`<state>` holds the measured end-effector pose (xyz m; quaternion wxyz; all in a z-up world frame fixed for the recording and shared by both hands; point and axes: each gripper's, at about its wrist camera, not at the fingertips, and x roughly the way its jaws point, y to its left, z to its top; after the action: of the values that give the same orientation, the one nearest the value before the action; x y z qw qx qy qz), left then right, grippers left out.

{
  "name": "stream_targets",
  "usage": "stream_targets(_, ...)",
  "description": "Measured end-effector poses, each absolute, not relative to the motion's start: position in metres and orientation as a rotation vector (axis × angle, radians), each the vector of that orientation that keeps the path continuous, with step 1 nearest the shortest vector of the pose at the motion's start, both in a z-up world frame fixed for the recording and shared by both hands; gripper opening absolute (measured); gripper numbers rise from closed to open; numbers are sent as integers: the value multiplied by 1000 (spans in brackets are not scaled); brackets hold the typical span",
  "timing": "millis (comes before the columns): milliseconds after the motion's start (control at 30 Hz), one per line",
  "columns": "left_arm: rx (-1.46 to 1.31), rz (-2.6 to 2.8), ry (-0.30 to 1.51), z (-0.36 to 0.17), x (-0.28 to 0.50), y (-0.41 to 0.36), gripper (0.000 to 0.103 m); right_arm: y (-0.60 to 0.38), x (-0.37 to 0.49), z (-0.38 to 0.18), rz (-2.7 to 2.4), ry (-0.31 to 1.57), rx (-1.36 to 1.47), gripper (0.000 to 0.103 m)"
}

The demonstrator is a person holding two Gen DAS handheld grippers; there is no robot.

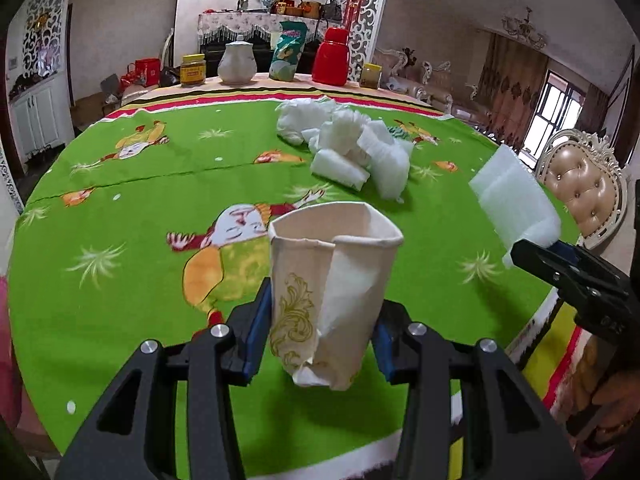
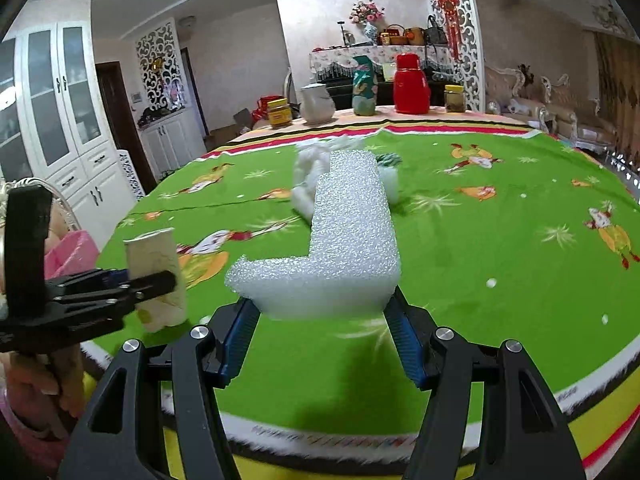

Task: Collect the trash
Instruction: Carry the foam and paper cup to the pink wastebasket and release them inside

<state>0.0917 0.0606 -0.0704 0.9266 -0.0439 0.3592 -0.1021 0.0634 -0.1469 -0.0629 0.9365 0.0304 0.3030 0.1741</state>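
My left gripper is shut on a crumpled paper cup with a gold pattern and holds it upright above the green tablecloth; the cup also shows in the right wrist view. My right gripper is shut on an L-shaped white foam piece, held above the table; the foam also shows at the right of the left wrist view. A pile of white foam scraps and tissue lies on the cloth further in, partly hidden behind the foam in the right wrist view.
At the table's far edge stand a yellow-lidded jar, a white jug, a green packet, a red flask and a small jar. A padded chair stands at the right. A white cabinet is at the left.
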Motion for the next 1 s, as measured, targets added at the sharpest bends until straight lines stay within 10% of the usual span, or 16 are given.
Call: stream_targets(1000,-112,-100,613,-56,47,120,44,-66,42,-70,444,678,-39,60)
